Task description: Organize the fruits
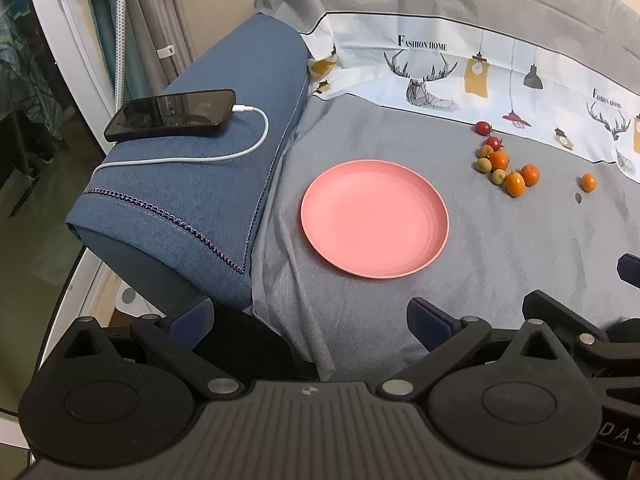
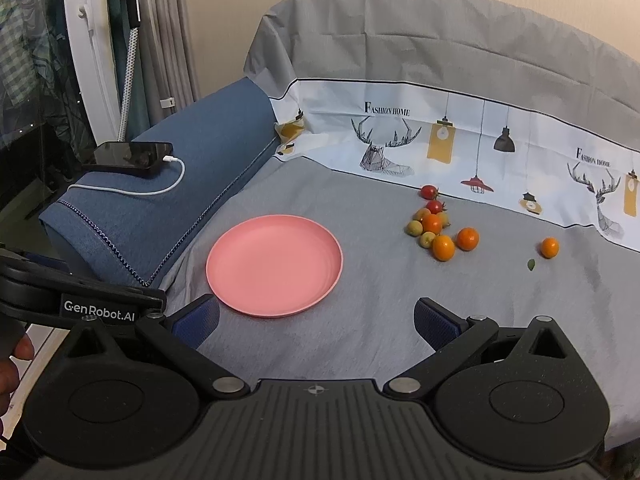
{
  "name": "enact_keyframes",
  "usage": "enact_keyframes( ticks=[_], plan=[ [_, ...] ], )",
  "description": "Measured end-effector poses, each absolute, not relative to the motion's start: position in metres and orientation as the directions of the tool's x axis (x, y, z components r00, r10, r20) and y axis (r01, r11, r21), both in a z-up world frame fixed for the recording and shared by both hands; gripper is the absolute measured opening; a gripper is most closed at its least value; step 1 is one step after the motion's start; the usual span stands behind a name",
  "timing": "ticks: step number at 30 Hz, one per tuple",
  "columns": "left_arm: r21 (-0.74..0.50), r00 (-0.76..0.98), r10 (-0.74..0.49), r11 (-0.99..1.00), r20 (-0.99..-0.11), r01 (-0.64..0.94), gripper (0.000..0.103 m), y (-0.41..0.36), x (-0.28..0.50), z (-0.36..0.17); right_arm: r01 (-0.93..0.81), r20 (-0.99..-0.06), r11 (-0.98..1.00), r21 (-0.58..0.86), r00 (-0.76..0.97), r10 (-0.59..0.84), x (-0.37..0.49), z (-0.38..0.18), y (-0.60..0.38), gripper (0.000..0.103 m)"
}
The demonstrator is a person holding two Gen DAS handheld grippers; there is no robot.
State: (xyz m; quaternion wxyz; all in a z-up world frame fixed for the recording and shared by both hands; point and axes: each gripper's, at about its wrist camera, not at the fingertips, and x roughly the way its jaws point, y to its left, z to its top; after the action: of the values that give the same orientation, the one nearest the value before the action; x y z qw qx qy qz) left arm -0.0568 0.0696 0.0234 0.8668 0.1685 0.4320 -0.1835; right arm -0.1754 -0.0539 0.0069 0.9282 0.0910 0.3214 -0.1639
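Note:
An empty pink plate (image 1: 375, 220) (image 2: 274, 265) lies on the grey cloth. To its far right sits a cluster of small fruits (image 1: 502, 166) (image 2: 438, 228): orange ones, yellow-green ones and two red tomatoes (image 1: 483, 127) (image 2: 429, 191). One orange fruit (image 1: 588, 182) (image 2: 549, 247) lies apart further right, beside a small green leaf (image 2: 531, 265). My left gripper (image 1: 312, 318) hovers open at the near edge, short of the plate. My right gripper (image 2: 316, 320) is also open with nothing between its fingers, just in front of the plate.
A blue padded armrest (image 1: 208, 184) (image 2: 180, 200) rises left of the plate, carrying a black phone (image 1: 170, 114) (image 2: 132, 158) on a white charging cable. A printed white sheet (image 1: 480, 72) backs the fruit. A hand (image 2: 12, 368) shows at the lower left.

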Motion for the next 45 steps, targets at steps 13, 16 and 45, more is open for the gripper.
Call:
enact_keyframes(
  ticks=[13, 16, 45],
  plan=[
    [0.176, 0.536, -0.133, 0.856, -0.834, 0.487, 0.103, 0.045, -0.054, 0.013, 0.419, -0.646, 0.899, 0.124, 0.722, -0.248, -0.175, -0.007, -0.080, 0.103],
    [0.173, 0.513, -0.140, 0.840, -0.847, 0.514, 0.103, 0.033, -0.053, 0.009, 0.450, -0.643, 0.875, 0.180, 0.727, -0.241, -0.178, -0.013, -0.093, 0.103],
    [-0.054, 0.251, -0.249, 0.802, -0.935, 0.594, 0.103, -0.275, 0.050, -0.119, 0.819, -0.663, 0.564, 0.106, 0.481, -0.574, -0.145, -0.131, -0.416, 0.102]
  ],
)
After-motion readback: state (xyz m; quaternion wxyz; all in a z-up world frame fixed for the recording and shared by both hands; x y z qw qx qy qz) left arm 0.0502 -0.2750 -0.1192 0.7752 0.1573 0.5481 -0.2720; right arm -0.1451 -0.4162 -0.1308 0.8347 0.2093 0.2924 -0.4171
